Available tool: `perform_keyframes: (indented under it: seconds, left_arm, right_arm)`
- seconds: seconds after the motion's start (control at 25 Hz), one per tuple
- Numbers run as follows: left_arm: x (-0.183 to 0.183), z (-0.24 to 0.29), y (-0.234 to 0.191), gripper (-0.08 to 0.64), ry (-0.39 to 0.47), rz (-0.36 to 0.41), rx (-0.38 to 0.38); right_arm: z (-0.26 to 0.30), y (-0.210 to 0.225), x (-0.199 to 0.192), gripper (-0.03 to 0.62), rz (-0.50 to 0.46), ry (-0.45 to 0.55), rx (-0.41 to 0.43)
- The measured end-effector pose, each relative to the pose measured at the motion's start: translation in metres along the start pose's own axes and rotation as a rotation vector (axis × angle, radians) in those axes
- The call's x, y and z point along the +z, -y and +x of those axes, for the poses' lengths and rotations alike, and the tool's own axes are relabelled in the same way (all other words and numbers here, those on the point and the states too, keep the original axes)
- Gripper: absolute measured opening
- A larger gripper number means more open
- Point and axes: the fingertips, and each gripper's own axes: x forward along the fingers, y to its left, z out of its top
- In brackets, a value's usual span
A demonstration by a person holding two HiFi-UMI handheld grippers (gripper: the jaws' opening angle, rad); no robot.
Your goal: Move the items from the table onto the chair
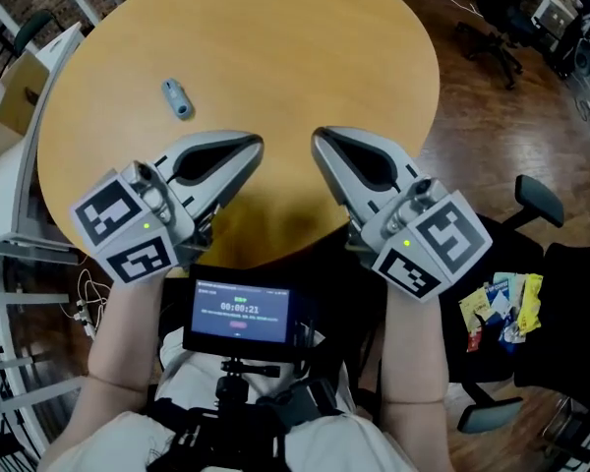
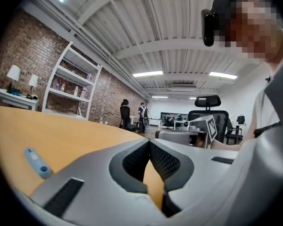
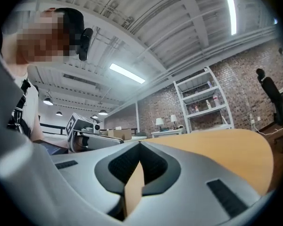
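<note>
A small light-blue item [image 1: 177, 97] lies alone on the round wooden table [image 1: 305, 47], to the left of its middle; it also shows low on the left in the left gripper view [image 2: 37, 162]. My left gripper [image 1: 253, 147] rests near the table's front edge, shut and empty, its tips meeting [image 2: 149, 142]. My right gripper [image 1: 319, 138] lies beside it, also shut on nothing [image 3: 140, 145]. The blue item sits a short way ahead and left of the left gripper. On the black chair [image 1: 492, 264] at the right lie several small packets [image 1: 501, 308].
A screen [image 1: 240, 313] is mounted at my chest below the table edge. White shelving [image 1: 5, 195] stands left of the table, and other office chairs [image 1: 497, 28] stand at the back right. People stand far off in the room [image 2: 132, 114].
</note>
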Motion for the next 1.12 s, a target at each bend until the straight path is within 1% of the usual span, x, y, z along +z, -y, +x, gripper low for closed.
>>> perform_keyframes:
  seconds: [0.16,0.44,0.52,0.64,0.72,1.0,1.12]
  left_arm:
    - [-0.006,-0.031,-0.030,0.009,-0.001,-0.008,0.065]
    - [-0.013,-0.069,-0.057,0.009,-0.003,0.017,0.120]
    - [-0.015,-0.078,-0.065,0.009,-0.003,0.021,0.136]
    - [-0.018,-0.088,-0.072,0.009,-0.003,0.028,0.155]
    - [-0.021,-0.093,-0.075,0.009,-0.006,0.041,0.170]
    - [-0.025,-0.113,-0.091,0.009,-0.002,0.052,0.207]
    - [-0.027,-0.117,-0.095,0.009,-0.010,0.058,0.218]
  right_arm:
    - [0.037,-0.020,-0.005,0.000,-0.009,-0.020,0.060]
    - [0.083,-0.047,-0.008,0.000,-0.030,-0.049,0.134]
    - [0.095,-0.055,-0.008,0.000,-0.057,-0.057,0.148]
    - [0.111,-0.069,-0.008,0.000,-0.127,-0.072,0.164]
    - [0.118,-0.077,-0.010,0.000,-0.150,-0.080,0.178]
    - [0.143,-0.089,-0.019,0.000,-0.124,-0.102,0.198]
    - [0.150,-0.094,-0.023,0.000,-0.131,-0.126,0.203]
